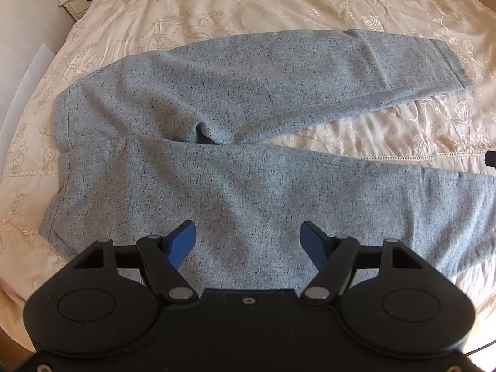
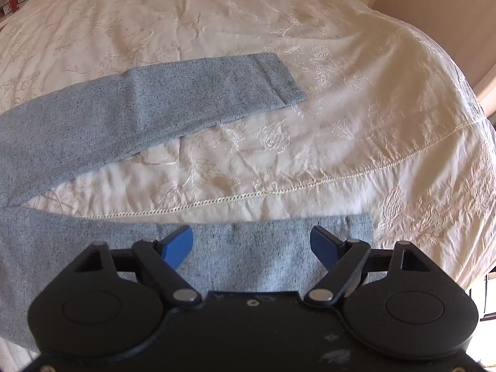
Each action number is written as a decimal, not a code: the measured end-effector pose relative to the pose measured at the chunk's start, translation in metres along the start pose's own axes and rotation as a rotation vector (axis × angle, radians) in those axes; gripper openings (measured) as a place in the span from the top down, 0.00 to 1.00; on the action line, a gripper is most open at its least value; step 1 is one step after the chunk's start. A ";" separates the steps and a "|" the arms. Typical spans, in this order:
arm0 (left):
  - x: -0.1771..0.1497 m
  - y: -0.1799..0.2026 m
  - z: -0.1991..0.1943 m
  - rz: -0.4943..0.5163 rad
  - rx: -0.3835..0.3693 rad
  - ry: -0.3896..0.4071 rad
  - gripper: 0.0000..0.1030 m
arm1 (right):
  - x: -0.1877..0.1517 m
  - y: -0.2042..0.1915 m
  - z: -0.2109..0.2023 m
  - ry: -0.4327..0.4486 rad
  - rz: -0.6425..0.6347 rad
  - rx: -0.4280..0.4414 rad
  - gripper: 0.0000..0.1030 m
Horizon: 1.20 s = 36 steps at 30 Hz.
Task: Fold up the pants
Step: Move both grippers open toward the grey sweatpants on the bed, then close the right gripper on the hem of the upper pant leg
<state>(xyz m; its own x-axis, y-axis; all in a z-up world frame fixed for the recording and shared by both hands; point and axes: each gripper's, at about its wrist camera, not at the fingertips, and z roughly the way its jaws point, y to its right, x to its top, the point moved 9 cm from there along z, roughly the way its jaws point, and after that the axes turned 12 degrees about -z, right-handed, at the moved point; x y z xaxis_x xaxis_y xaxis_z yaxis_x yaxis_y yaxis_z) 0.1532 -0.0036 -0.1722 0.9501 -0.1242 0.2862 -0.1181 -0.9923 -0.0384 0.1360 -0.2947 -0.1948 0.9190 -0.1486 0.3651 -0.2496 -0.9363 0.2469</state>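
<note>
Lying flat: grey pants (image 1: 235, 161) on your bedspread (image 2: 279, 31), legs splayed apart.
Left gripper (image 1: 248, 237) and right gripper (image 2: 251, 241): both wide, holding nothing.

**My 2 matte-black tools, tipped in blue**

My left gripper (image 1: 248, 235) is a broad matte-black body with 2 round lobes, each with a shallow circular recess. From each lobe a black link arm runs inward on silver pivot pins, 2 pins per side, and triangular cut-outs sit at the outer shoulders. My fingers (image 1: 183, 241) end in blue wedge-shaped pads. A small screw sits at the centre of the housing.

My right gripper (image 2: 251, 243) is built the same: black lobes, silver pins, blue fingers (image 2: 178, 245). Its housing carries pale scuffs and dusty specks near the bottom edge.
</note>
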 end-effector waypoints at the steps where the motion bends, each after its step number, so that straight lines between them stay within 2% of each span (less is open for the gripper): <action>1: 0.004 0.005 0.000 -0.011 0.009 0.004 0.28 | 0.012 0.005 0.009 0.006 -0.010 0.013 0.27; 3: 0.015 0.014 0.000 -0.040 0.022 0.018 0.28 | 0.040 0.016 0.028 0.005 -0.029 0.032 0.34; 9: 0.041 0.029 -0.001 -0.131 0.058 0.050 0.28 | 0.141 0.034 0.084 0.010 -0.063 0.072 0.38; 14: 0.051 0.036 0.003 -0.178 0.094 0.059 0.29 | 0.214 0.038 0.128 -0.016 0.052 0.108 0.41; 17: 0.054 0.034 0.005 -0.198 0.117 0.053 0.29 | 0.245 0.035 0.152 -0.047 0.129 0.145 0.44; 19: 0.055 0.031 0.006 -0.211 0.139 0.051 0.29 | 0.263 0.036 0.167 -0.058 0.168 0.133 0.44; 25: 0.051 0.015 0.010 -0.252 0.182 0.028 0.29 | 0.290 0.030 0.210 -0.076 0.172 0.061 0.44; 28: 0.051 0.008 0.012 -0.267 0.196 0.021 0.29 | 0.286 0.026 0.229 -0.105 0.159 0.044 0.45; 30: 0.051 0.005 0.013 -0.268 0.207 0.017 0.29 | 0.280 0.028 0.242 -0.153 0.169 0.041 0.49; 31: 0.052 0.004 0.015 -0.268 0.211 0.015 0.29 | 0.274 0.028 0.249 -0.177 0.179 0.049 0.52; 34: 0.056 0.002 0.017 -0.268 0.211 0.012 0.29 | 0.258 0.030 0.258 -0.227 0.215 0.093 0.90; 35: 0.058 0.001 0.017 -0.268 0.210 0.015 0.29 | 0.255 0.031 0.259 -0.242 0.217 0.106 0.95; 36: 0.060 0.000 0.018 -0.267 0.212 0.016 0.29 | 0.253 0.032 0.258 -0.243 0.216 0.116 0.96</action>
<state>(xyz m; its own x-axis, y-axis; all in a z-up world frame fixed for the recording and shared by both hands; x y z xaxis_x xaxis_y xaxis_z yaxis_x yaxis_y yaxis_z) 0.2153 -0.0111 -0.1719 0.9345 0.1379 0.3282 0.1980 -0.9675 -0.1575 0.4388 -0.4445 -0.3257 0.8981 -0.4055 0.1700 -0.4226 -0.9029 0.0787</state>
